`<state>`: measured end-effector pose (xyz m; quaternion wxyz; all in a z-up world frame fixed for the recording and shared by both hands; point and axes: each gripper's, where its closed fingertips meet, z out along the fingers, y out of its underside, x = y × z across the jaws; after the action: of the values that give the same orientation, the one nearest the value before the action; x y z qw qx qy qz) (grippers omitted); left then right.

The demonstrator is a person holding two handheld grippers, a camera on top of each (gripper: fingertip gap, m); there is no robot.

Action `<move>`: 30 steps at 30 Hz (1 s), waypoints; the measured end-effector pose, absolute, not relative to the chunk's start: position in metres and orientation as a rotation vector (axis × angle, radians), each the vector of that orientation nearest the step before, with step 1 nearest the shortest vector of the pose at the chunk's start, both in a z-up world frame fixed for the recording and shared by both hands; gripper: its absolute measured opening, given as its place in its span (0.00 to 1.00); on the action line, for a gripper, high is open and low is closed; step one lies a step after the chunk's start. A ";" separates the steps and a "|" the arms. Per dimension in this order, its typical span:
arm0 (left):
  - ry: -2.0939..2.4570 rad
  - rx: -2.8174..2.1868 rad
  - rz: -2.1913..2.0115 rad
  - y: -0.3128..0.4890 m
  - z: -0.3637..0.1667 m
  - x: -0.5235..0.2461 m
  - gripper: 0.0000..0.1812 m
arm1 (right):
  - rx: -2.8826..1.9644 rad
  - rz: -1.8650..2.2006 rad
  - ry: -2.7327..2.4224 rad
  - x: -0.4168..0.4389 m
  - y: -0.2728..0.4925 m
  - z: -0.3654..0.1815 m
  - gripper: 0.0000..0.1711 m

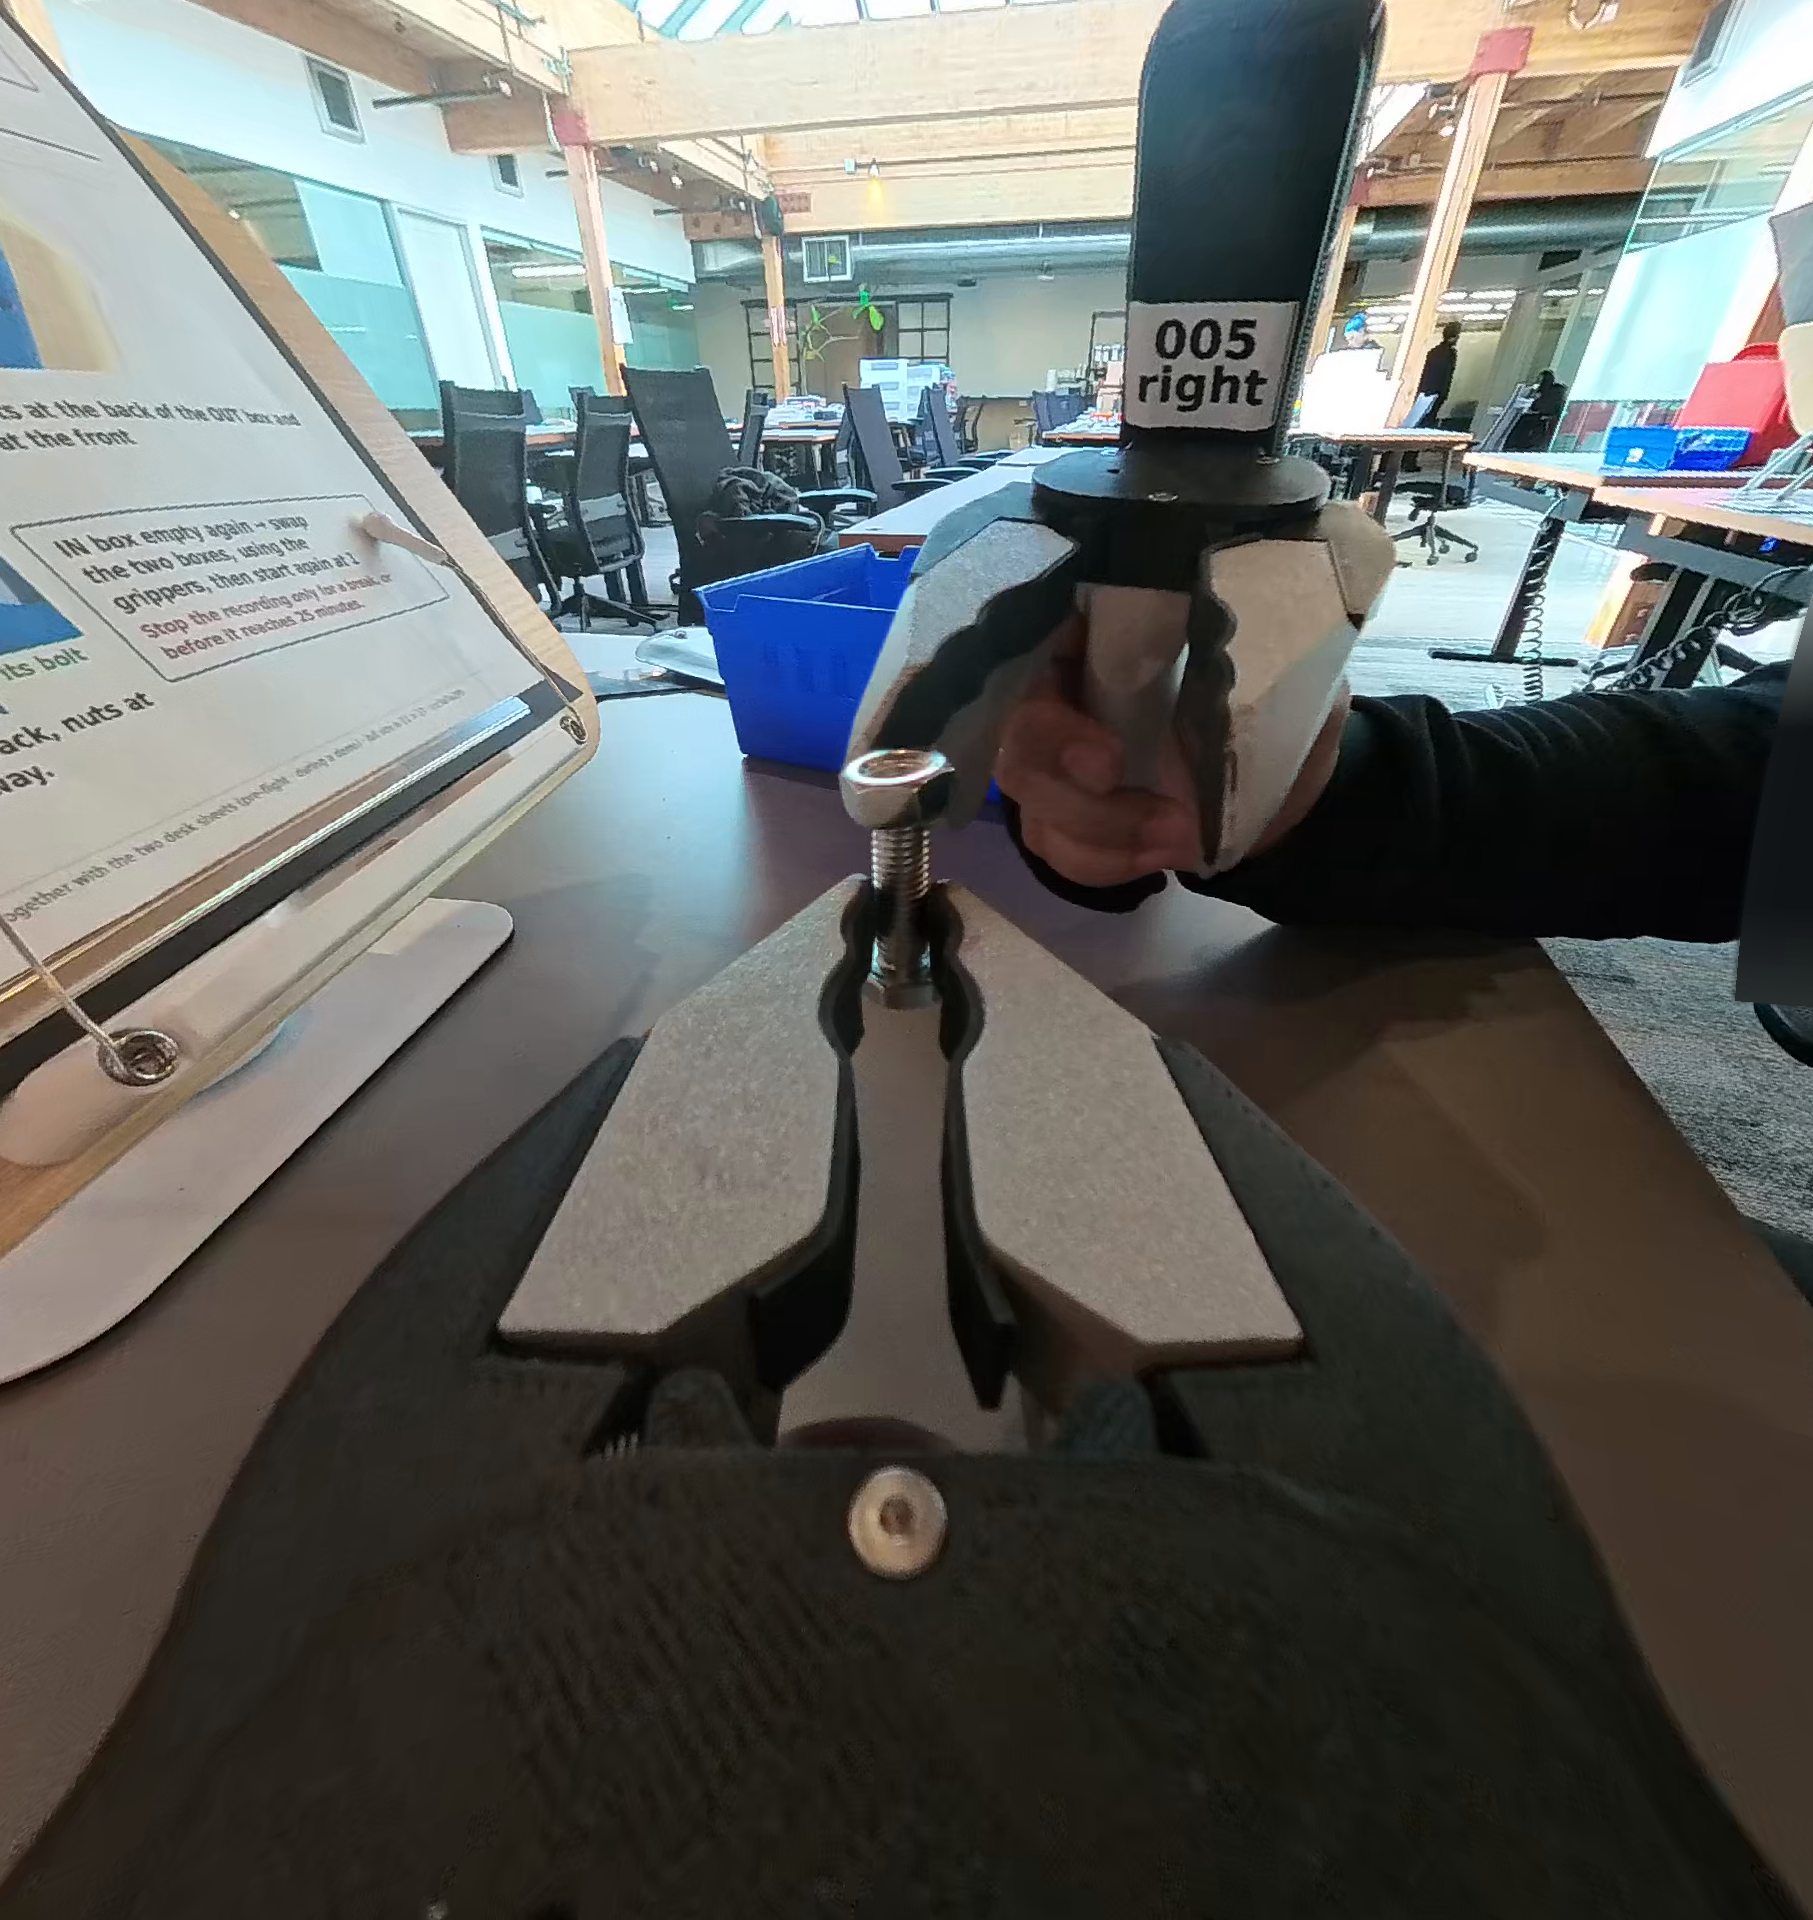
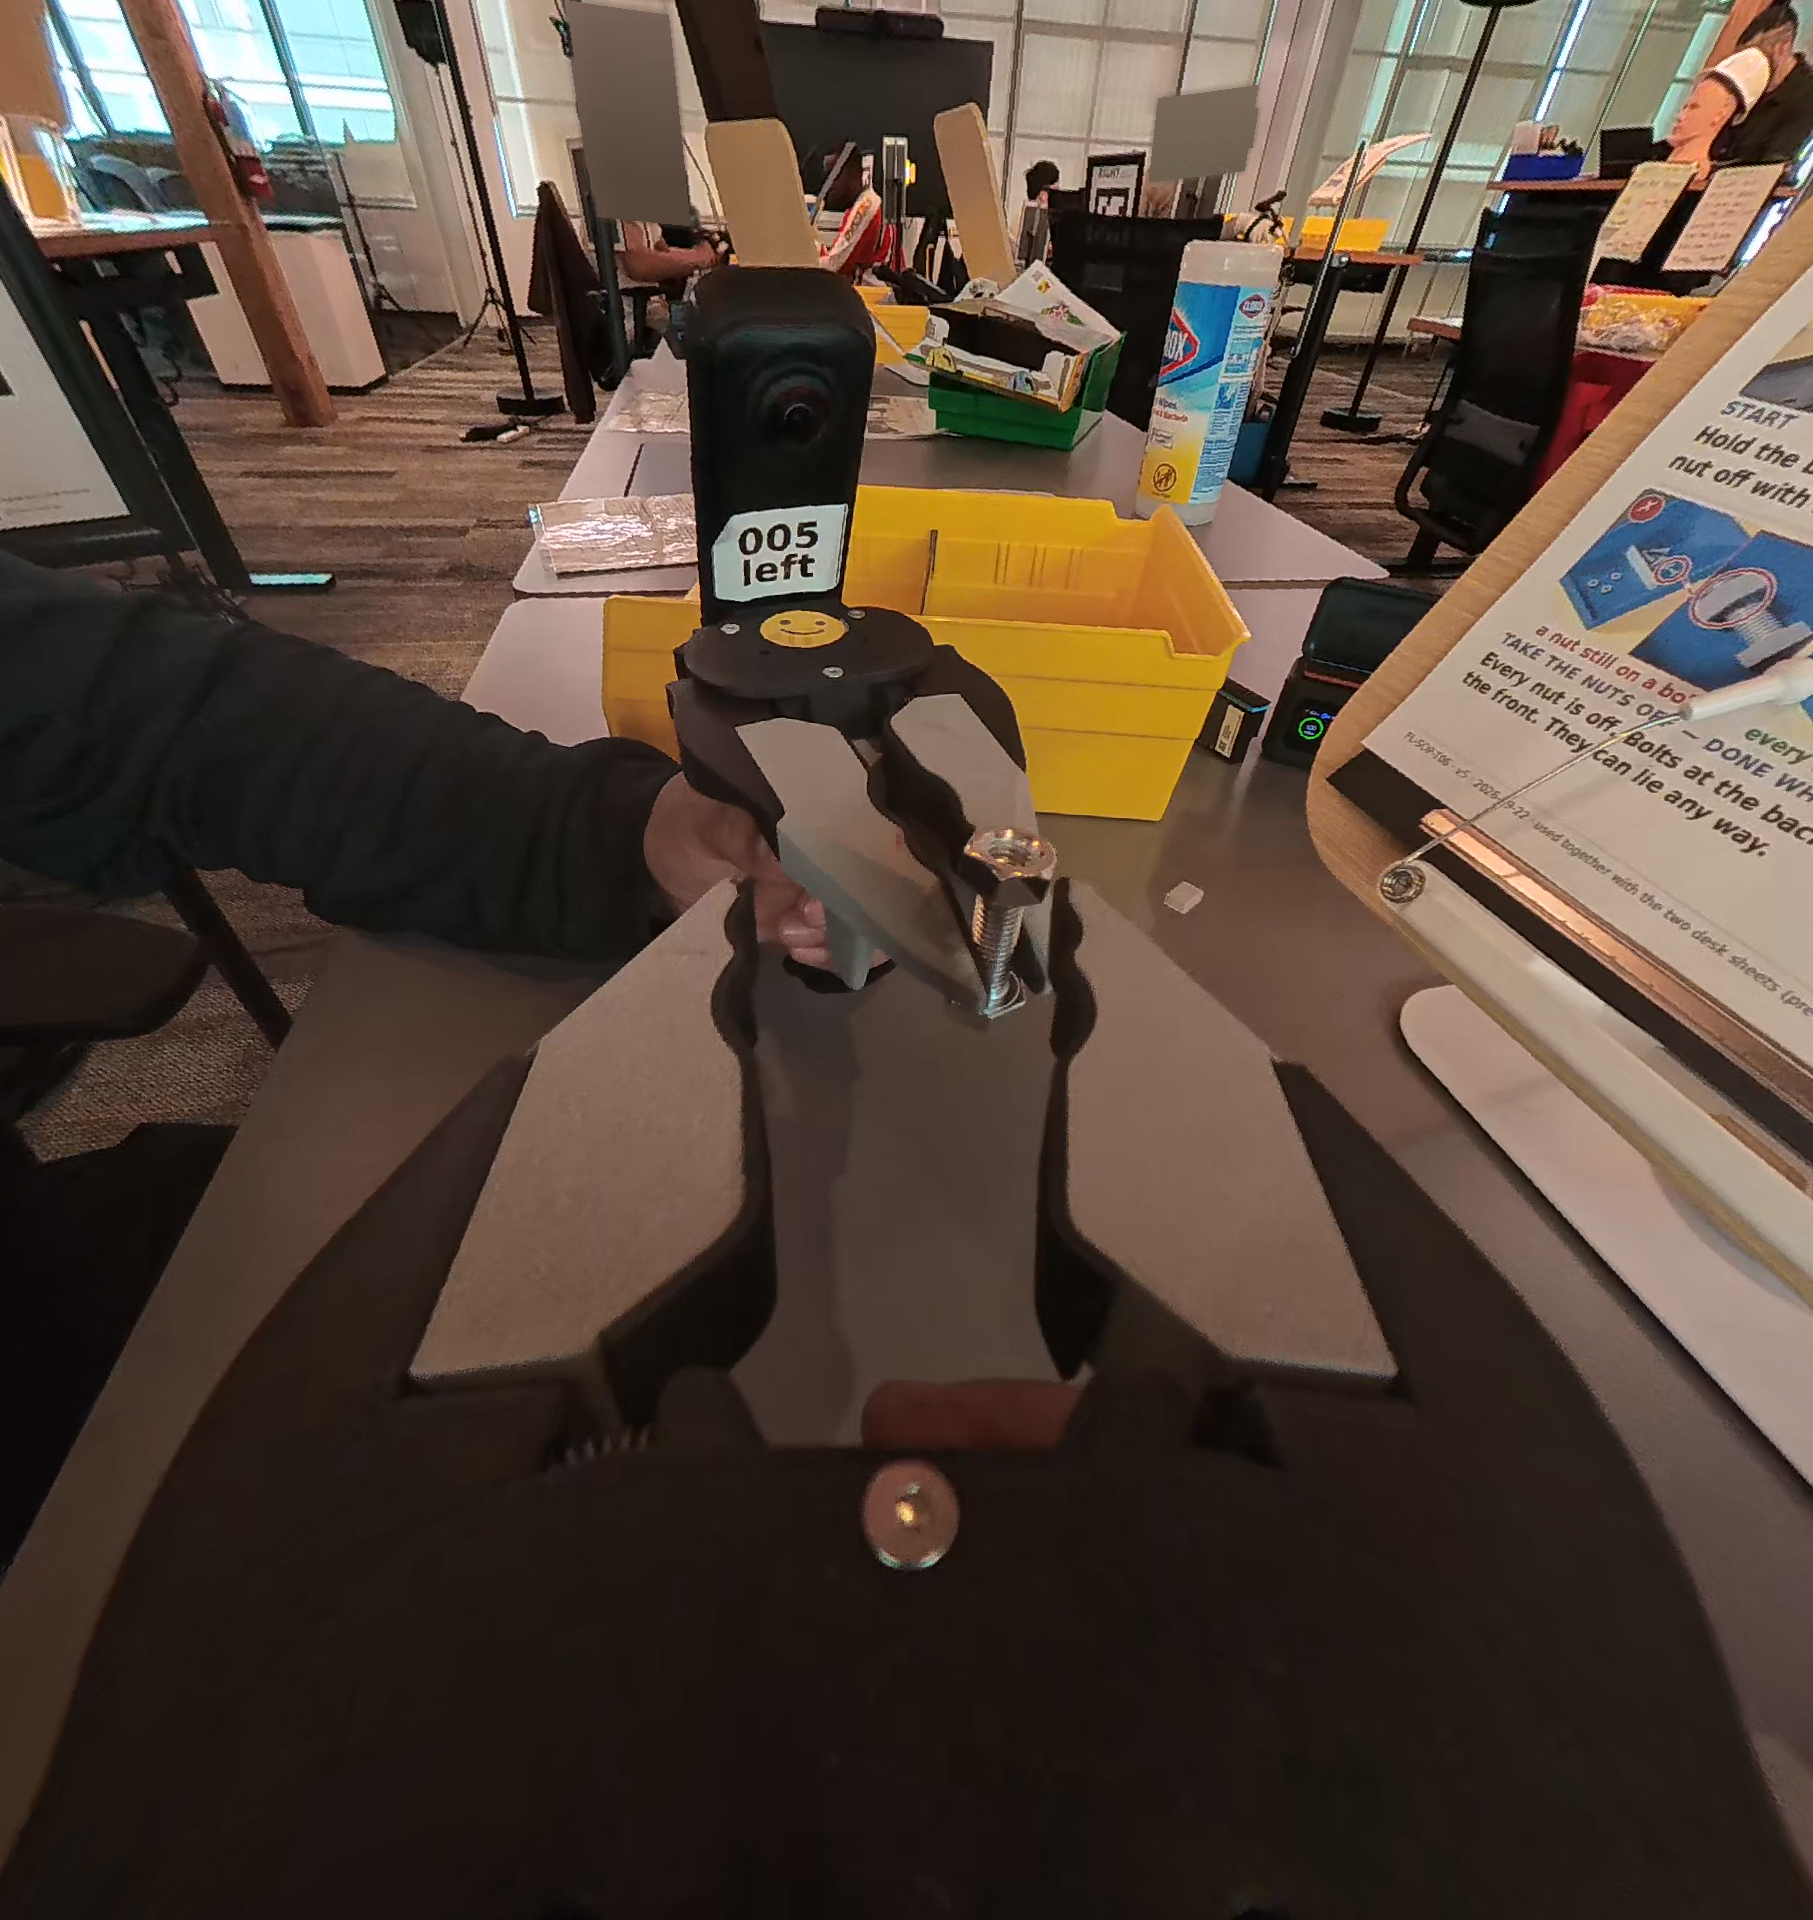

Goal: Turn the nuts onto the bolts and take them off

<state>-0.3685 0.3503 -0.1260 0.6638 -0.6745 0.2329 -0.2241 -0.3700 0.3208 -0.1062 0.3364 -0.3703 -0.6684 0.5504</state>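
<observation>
While your left gripper (image 1: 902,940) clamped the bolt (image 1: 900,914), your right gripper (image 2: 902,956) gaped beside the nut (image 1: 897,784); blue bin (image 1: 798,655) behind.

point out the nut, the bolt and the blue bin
nut (image 1: 897,787), left wrist view, on its hex side at the top of the bolt
bolt (image 1: 900,902), left wrist view, on the threaded shank between the left gripper's fingers
blue bin (image 1: 793,665), left wrist view, on its front wall
</observation>
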 end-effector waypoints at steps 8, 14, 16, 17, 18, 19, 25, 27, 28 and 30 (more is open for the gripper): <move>0.499 -1.542 -0.492 0.354 -0.129 -0.374 0.04 | -0.967 1.434 -1.754 -0.368 0.322 -0.107 0.30; 0.491 -1.548 -0.492 0.355 -0.129 -0.376 0.04 | -0.967 1.427 -1.741 -0.368 0.324 -0.105 0.28; 0.497 -1.549 -0.490 0.355 -0.130 -0.374 0.04 | -0.977 1.433 -1.734 -0.369 0.325 -0.105 0.28; 0.500 -1.550 -0.490 0.355 -0.130 -0.374 0.04 | -0.982 1.430 -1.730 -0.370 0.326 -0.105 0.29; 0.503 -1.551 -0.488 0.355 -0.130 -0.373 0.04 | -0.986 1.427 -1.729 -0.371 0.326 -0.106 0.29; 0.504 -1.552 -0.485 0.355 -0.131 -0.373 0.04 | -0.988 1.426 -1.728 -0.371 0.326 -0.106 0.29; 0.490 -1.552 -0.475 0.356 -0.130 -0.376 0.04 | -0.976 1.426 -1.741 -0.370 0.323 -0.107 0.28; 0.482 -1.556 -0.472 0.357 -0.130 -0.378 0.04 | -0.970 1.436 -1.746 -0.369 0.321 -0.106 0.28; 0.480 -1.558 -0.475 0.357 -0.131 -0.378 0.04 | -0.965 1.436 -1.755 -0.369 0.320 -0.106 0.27; 0.479 -1.558 -0.473 0.357 -0.131 -0.379 0.04 | -0.964 1.406 -1.755 -0.369 0.323 -0.107 0.26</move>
<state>-0.3787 0.3571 -0.1307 0.6610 -0.6889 0.2116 -0.2091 -0.3688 0.3226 -0.1070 0.3405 -0.3704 -0.6745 0.5402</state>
